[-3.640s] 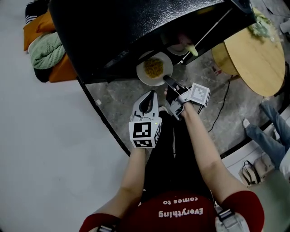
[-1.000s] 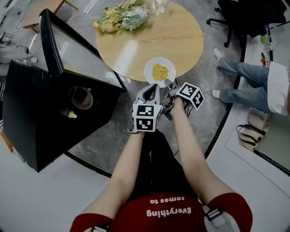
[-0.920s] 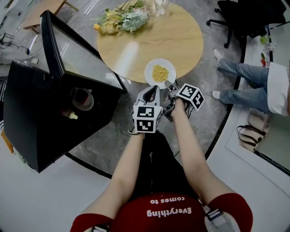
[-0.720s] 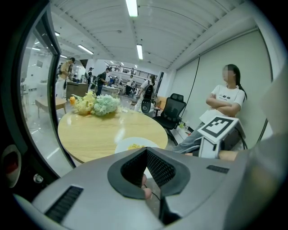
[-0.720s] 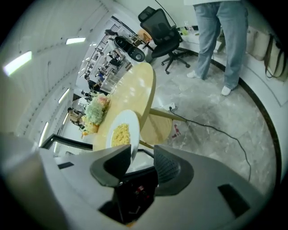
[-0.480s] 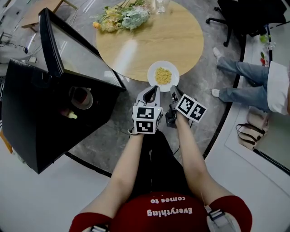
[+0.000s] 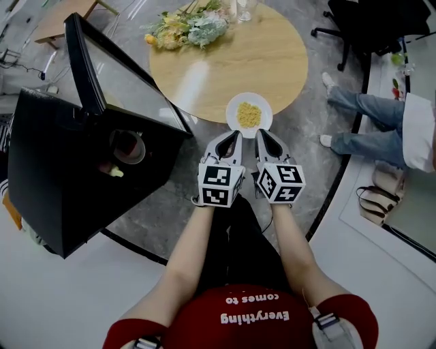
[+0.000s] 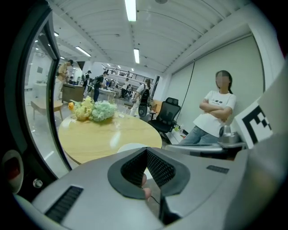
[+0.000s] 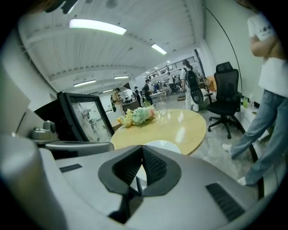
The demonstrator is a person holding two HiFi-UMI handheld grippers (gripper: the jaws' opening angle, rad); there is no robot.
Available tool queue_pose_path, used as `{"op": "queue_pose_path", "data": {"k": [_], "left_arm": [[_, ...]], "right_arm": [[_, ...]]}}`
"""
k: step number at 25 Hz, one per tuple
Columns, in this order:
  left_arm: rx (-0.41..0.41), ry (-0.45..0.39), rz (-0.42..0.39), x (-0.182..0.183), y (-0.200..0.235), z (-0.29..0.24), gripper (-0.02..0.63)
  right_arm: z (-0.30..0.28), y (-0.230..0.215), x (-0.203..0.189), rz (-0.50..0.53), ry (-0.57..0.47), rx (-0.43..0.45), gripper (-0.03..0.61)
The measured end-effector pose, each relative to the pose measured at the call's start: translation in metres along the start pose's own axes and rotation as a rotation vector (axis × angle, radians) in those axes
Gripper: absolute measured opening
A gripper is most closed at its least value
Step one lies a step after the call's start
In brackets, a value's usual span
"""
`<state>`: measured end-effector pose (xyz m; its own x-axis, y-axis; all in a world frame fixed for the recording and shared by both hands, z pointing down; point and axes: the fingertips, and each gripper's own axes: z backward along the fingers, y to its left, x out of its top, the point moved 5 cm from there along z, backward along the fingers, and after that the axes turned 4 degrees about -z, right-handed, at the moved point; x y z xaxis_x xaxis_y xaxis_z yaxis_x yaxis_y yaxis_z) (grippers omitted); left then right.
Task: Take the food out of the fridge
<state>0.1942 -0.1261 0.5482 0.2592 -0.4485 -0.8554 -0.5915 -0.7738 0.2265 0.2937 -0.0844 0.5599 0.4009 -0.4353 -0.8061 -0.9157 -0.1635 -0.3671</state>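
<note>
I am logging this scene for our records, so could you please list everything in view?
table: one, round, light wood, top centre
plate: one, white, on the table's near edge
food: one heap, yellow, on the plate
flowers: one bunch, yellow and green, on the table's far side
glass: one, clear, beside the flowers
fridge: one, black, at left, with its door open
bowl: one, dark with a pale rim, inside the fridge
chair: one, black, top right
bystander: one, in jeans and a white top, at right
left tool: one, grey, shut and empty, just short of the plate
right tool: one, grey, shut and empty, beside the left tool
arms: two, bare with red sleeves, bottom centre
</note>
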Motion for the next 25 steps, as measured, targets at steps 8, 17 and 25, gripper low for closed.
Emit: {"op": "queue_pose_path", "data": {"k": [8, 17, 25], "left_arm": [[-0.069, -0.026, -0.068, 0.034, -0.027, 0.057, 0.005], [-0.063, -0.131, -0.152, 0.08, -0.04, 0.149, 0.006], [0.052, -0.196, -0.172, 0.084, -0.022, 0.221, 0.006]], "right_arm": [[0.056, 0.055, 0.018, 0.093, 0.021, 0.011, 0.012], [0.112, 0.131, 0.066, 0.102, -0.058, 0.164, 0.014], [0.129, 0.201, 0.057, 0.169, -0.055, 0.319, 0.014]]}}
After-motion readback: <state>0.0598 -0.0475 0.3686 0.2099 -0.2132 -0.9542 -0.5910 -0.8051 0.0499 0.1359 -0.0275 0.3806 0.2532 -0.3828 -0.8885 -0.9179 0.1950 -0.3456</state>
